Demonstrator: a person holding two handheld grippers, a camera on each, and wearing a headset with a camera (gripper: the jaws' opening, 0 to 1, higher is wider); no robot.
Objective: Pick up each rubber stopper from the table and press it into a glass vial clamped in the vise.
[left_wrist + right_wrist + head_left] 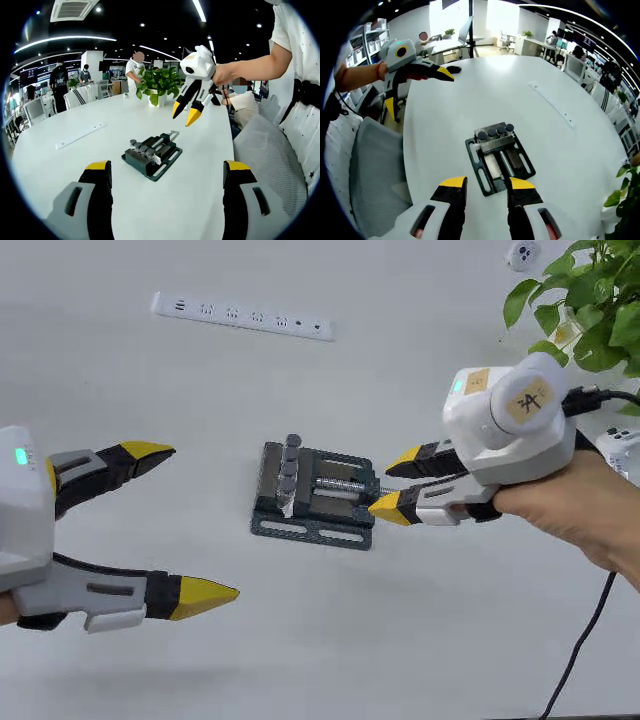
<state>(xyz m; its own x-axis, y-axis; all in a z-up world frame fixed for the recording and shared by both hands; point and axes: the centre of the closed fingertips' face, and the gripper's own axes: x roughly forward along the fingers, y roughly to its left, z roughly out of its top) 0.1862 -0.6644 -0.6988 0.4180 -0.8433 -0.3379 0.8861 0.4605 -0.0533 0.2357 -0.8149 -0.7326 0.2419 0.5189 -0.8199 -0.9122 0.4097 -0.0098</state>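
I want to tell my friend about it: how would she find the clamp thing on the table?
Start at the big white table and look between the left gripper and the right gripper. The vise sits there, a dark metal block with a shiny screw, holding a row of small grey-topped vials. Unlike the long white power strip behind, it is dark.

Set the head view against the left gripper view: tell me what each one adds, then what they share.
Head view adds: a black cable at lower right. Left gripper view adds: office chairs, standing people, ceiling lights. Shared: the right gripper, the vise with its row of stoppered vials, the power strip, the potted plant.
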